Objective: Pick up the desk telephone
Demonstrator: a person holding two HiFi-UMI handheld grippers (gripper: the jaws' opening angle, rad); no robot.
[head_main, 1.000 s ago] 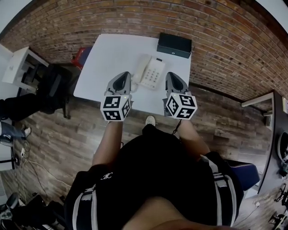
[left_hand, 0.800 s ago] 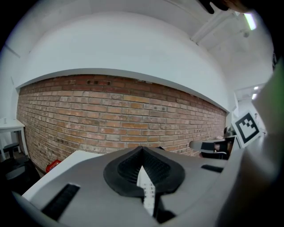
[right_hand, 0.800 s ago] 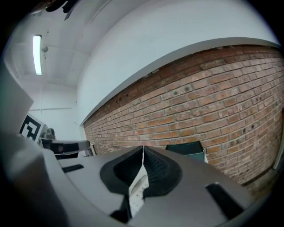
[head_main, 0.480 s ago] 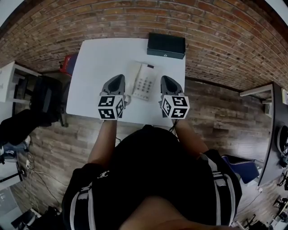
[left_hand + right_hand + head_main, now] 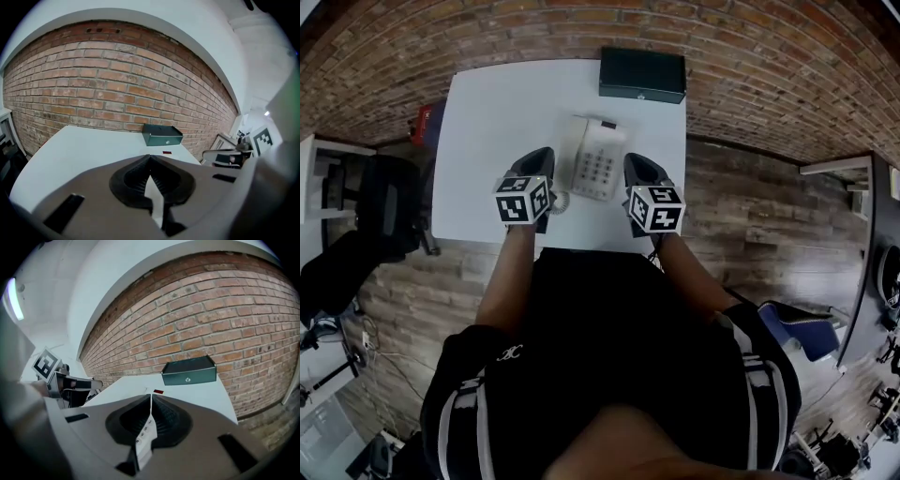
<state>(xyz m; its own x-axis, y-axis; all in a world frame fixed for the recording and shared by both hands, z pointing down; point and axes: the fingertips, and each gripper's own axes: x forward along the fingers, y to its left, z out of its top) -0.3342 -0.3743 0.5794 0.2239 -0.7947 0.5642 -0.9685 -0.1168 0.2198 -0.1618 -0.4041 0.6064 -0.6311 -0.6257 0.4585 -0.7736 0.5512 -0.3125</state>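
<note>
A white desk telephone (image 5: 598,161) with its handset (image 5: 574,155) on its left side lies on the white table (image 5: 487,122). My left gripper (image 5: 541,154) hangs just left of the handset and my right gripper (image 5: 634,159) just right of the phone, both over the table's near part. Each gripper is shut with nothing held. In the left gripper view the jaws (image 5: 150,158) meet, and only a white sliver of the phone (image 5: 155,199) shows behind them. In the right gripper view the shut jaws (image 5: 150,395) likewise hide all but a strip of the keypad (image 5: 144,432).
A dark green box (image 5: 642,74) sits at the table's far edge against the brick wall (image 5: 769,56). A black chair (image 5: 389,202) and a red object (image 5: 422,122) stand left of the table. A blue seat (image 5: 797,328) is at the right.
Both grippers have sunk and moved forward over the table; they now flank the telephone more closely. Both stayed shut.
</note>
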